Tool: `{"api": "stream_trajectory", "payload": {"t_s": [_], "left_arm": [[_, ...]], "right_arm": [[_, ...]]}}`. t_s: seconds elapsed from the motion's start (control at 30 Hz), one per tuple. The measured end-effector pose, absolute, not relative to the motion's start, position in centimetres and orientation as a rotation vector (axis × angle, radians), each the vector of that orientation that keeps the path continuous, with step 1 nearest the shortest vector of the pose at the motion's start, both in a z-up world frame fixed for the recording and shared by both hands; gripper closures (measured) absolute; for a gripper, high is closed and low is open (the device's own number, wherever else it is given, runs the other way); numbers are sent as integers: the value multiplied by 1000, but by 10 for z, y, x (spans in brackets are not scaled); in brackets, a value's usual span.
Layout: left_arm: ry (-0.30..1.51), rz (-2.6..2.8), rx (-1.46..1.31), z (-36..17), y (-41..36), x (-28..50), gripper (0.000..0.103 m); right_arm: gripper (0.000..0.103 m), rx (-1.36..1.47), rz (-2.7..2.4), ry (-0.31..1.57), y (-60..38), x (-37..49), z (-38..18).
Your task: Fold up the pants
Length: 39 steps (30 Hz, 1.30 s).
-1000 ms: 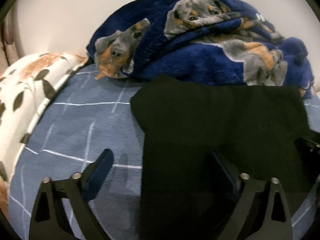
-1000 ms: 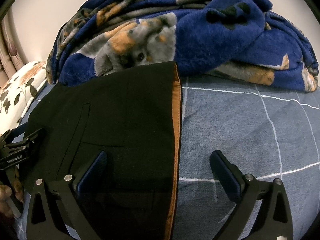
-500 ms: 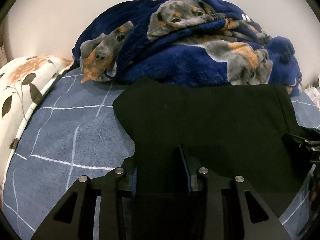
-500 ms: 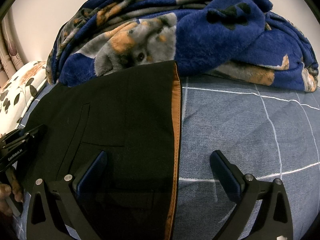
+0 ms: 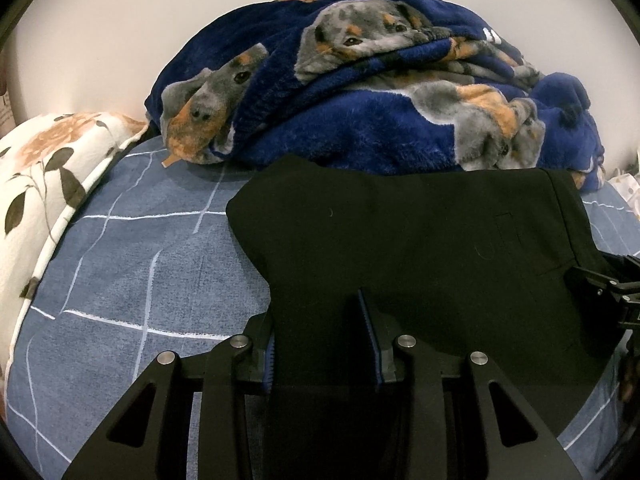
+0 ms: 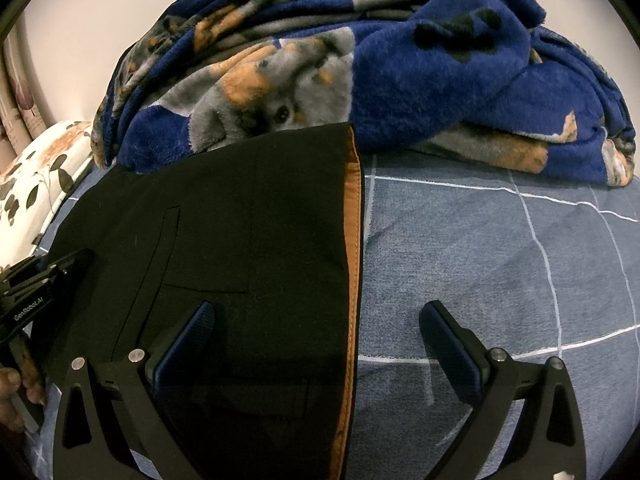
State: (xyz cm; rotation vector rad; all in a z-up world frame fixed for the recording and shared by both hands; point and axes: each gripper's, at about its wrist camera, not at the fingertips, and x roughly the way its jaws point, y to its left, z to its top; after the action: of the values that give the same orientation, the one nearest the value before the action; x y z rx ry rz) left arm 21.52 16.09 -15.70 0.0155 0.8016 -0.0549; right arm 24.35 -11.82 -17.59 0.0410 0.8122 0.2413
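Note:
Black pants (image 5: 400,248) lie flat on the bed, the waist end toward the right. My left gripper (image 5: 320,320) is shut on a bunch of their black cloth at the near edge, with both blue pads pressed into the fabric. In the right wrist view the pants (image 6: 248,220) show a pocket seam and an orange inner waistband (image 6: 352,220). My right gripper (image 6: 318,312) stands open over that waistband edge, with one finger above the cloth and the other above the sheet. The left gripper's body (image 6: 36,288) shows at the left edge, with a hand (image 6: 12,392) under it.
A rumpled blue dog-print blanket (image 5: 380,100) is piled against the wall just behind the pants. A floral pillow (image 5: 40,184) lies at the left. The blue checked sheet (image 6: 500,260) stretches bare to the right of the waistband.
The left gripper's jaws went from wide open to shut on the pants' near edge. The right gripper stayed open and still.

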Motion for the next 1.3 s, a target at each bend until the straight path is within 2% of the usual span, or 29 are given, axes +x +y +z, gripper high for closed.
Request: {"api": "stream_trajectory", "payload": {"t_s": [1.3], "left_arm": [[799, -48, 28, -156, 161, 216, 68]], "right_arm": [[2, 26, 236, 810, -109, 249, -175]]}}
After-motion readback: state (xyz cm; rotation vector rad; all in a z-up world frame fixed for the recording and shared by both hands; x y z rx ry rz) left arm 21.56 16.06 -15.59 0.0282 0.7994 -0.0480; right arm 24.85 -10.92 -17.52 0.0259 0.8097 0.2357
